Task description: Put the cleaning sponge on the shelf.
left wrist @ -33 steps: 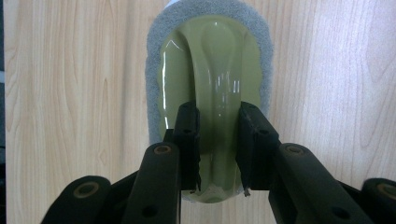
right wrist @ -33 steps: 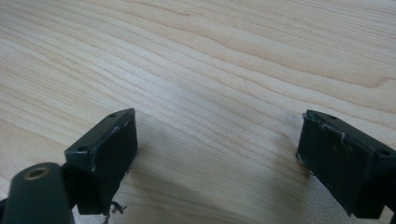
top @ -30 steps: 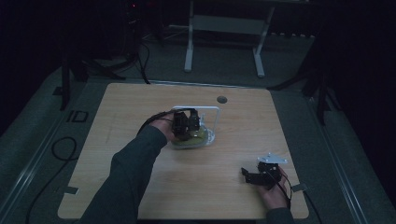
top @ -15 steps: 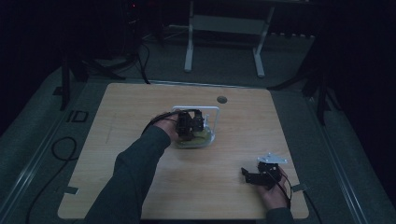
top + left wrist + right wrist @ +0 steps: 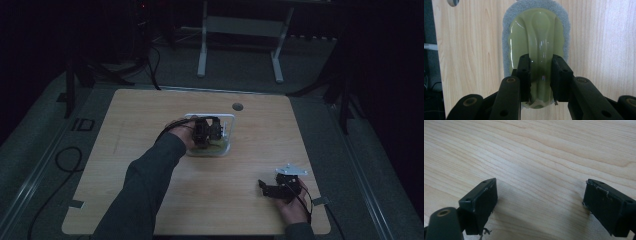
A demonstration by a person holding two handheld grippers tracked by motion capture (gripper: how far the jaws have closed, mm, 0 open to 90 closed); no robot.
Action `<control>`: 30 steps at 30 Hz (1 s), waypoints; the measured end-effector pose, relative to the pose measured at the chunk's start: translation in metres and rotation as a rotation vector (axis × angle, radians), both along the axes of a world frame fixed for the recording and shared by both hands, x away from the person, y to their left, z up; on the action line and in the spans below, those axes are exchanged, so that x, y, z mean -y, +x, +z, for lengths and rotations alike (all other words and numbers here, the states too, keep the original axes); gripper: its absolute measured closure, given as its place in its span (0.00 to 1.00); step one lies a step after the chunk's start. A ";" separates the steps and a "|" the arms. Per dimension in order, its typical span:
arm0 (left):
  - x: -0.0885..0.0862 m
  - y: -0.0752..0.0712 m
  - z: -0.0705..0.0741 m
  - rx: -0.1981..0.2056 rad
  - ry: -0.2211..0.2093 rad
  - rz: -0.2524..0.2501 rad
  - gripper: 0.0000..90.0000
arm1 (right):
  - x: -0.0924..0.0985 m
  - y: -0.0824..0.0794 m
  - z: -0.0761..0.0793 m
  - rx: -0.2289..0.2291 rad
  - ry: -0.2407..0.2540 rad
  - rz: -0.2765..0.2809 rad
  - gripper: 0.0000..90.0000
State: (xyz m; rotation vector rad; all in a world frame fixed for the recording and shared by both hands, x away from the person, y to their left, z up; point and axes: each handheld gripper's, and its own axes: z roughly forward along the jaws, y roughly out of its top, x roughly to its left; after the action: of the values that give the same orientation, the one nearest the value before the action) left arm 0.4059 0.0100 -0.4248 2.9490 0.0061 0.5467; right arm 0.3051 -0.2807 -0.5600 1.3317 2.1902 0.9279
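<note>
An olive-green glossy scrubber (image 5: 539, 32) with a grey foam rim fills the left gripper view, seen against the wooden table. My left gripper (image 5: 540, 60) is shut on its raised middle ridge, one black pad on each side. From above, that left gripper (image 5: 207, 134) is at the table's middle, with a little of the green scrubber (image 5: 214, 146) showing under it. My right gripper (image 5: 266, 189) rests near the front right corner. In its own view, the right gripper (image 5: 540, 192) stands open, with bare wood between the pads.
A white-edged rectangular thing (image 5: 227, 118) lies around the left gripper; what it is I cannot tell. The wooden table (image 5: 150, 115) has a round hole (image 5: 237, 106) near its far edge. A white frame stand (image 5: 240, 30) is on the floor beyond.
The left hand has shifted slightly to the right with the scrubber in its grip. The right hand has stayed where it was.
</note>
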 end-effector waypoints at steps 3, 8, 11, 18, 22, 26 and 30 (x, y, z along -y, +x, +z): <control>0.000 0.002 -0.003 0.004 0.003 -0.005 0.80 | 0.000 0.000 0.000 0.000 0.000 0.000 0.13; 0.003 0.003 -0.009 0.020 0.007 -0.011 0.80 | 0.000 0.000 0.000 0.000 0.000 0.000 0.13; 0.005 0.004 -0.011 0.021 0.008 -0.013 0.80 | 0.000 0.000 0.000 0.000 0.000 0.000 0.13; 0.007 0.008 -0.016 0.020 0.019 -0.014 0.80 | 0.000 0.000 0.000 0.001 0.000 0.000 0.13; 0.009 0.008 -0.019 0.034 0.036 -0.009 0.79 | 0.000 0.000 0.000 0.002 -0.002 0.001 0.13; 0.010 0.011 -0.022 0.043 0.046 0.000 0.79 | 0.000 0.000 0.000 -0.001 0.000 -0.001 0.13; 0.009 0.012 -0.025 0.035 0.046 0.005 0.79 | 0.000 0.000 0.000 -0.001 0.000 -0.001 0.13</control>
State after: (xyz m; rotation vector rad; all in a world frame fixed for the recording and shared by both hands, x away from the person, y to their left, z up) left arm 0.4181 0.0005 -0.4494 2.9847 -0.0036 0.6065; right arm 0.3051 -0.2807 -0.5600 1.3330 2.1904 0.9276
